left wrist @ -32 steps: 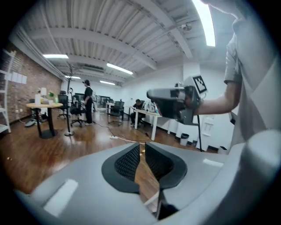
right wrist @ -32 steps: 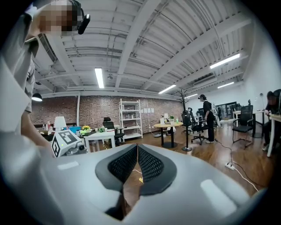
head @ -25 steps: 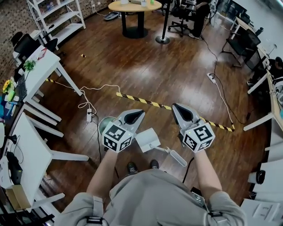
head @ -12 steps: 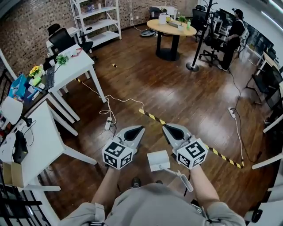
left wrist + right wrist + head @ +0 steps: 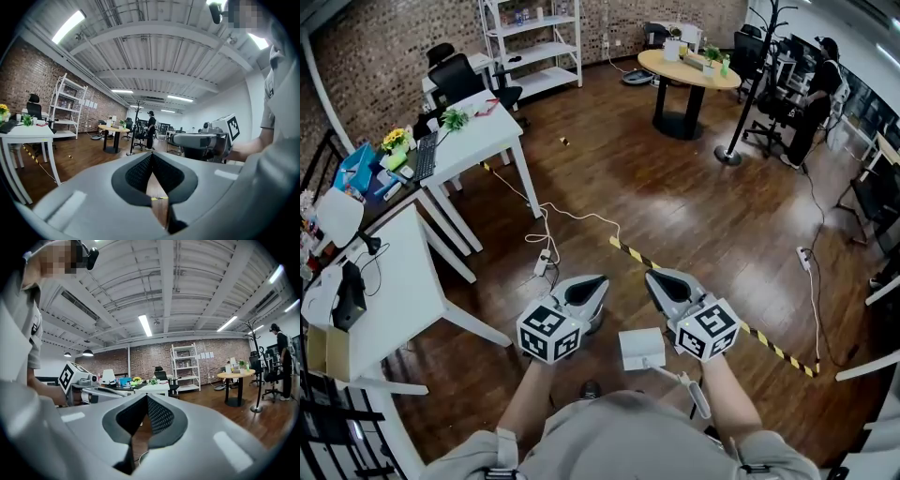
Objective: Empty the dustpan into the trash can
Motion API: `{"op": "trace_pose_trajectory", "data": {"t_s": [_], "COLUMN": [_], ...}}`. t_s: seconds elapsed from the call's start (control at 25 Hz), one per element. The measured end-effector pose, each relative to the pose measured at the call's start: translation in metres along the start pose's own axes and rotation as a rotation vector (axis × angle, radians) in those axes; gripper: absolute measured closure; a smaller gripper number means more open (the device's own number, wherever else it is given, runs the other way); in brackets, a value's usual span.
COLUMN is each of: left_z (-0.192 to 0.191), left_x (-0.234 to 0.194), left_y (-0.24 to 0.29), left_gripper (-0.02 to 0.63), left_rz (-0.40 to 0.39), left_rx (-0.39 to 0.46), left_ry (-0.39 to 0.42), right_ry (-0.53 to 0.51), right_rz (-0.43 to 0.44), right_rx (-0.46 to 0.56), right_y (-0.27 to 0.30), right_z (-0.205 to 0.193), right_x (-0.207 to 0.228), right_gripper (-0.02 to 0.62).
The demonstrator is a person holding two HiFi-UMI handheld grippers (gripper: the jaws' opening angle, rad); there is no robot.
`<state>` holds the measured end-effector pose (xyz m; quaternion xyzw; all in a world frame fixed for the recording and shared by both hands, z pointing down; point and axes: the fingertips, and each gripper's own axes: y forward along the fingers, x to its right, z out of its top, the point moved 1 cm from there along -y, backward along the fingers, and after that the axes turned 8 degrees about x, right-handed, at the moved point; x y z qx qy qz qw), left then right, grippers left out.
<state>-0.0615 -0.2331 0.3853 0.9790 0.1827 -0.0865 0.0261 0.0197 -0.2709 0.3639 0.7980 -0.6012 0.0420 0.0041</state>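
The white dustpan (image 5: 641, 348) lies on the wooden floor by the person's feet, its handle (image 5: 692, 392) pointing to the lower right. No trash can shows in any view. My left gripper (image 5: 598, 281) is held level above the floor, left of the dustpan, with its jaws shut on nothing. My right gripper (image 5: 652, 276) hovers just right of it, also shut and empty. The left gripper view shows the closed tips of the left gripper (image 5: 152, 157) and the right gripper (image 5: 206, 140) beside it. In the right gripper view, the right gripper (image 5: 146, 400) is closed too.
Two white tables (image 5: 478, 133) (image 5: 389, 291) stand at the left. A power strip with a white cable (image 5: 543, 262) and yellow-black tape (image 5: 769, 343) lie on the floor ahead. Farther off are a round table (image 5: 689, 67), a coat stand (image 5: 733, 150), shelves and a standing person (image 5: 821, 84).
The head view has lifted and swung, taking in more of the room. Both grippers have drawn closer together. The green bin seen under the left gripper earlier no longer shows. The dustpan stays on the floor.
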Motion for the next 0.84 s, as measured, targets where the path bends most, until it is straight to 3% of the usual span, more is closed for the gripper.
{"op": "trace_pose_trajectory", "data": {"t_s": [0.52,0.84], "left_z": [-0.005,-0.012], "left_x": [0.002,0.0], "left_y": [-0.002,-0.004], "left_gripper": [0.6,0.6], "left_rz": [-0.021,-0.023], "left_rx": [-0.028,-0.034], "left_ry": [0.028,0.022], "right_ry": [-0.065,-0.05], "right_rz": [0.014,0.007], "right_rx": [-0.029,-0.018], "right_y": [0.003,0.006], "right_z": [-0.002,-0.003], "right_x": [-0.011,-0.012], "right_gripper": [0.595,0.595]}}
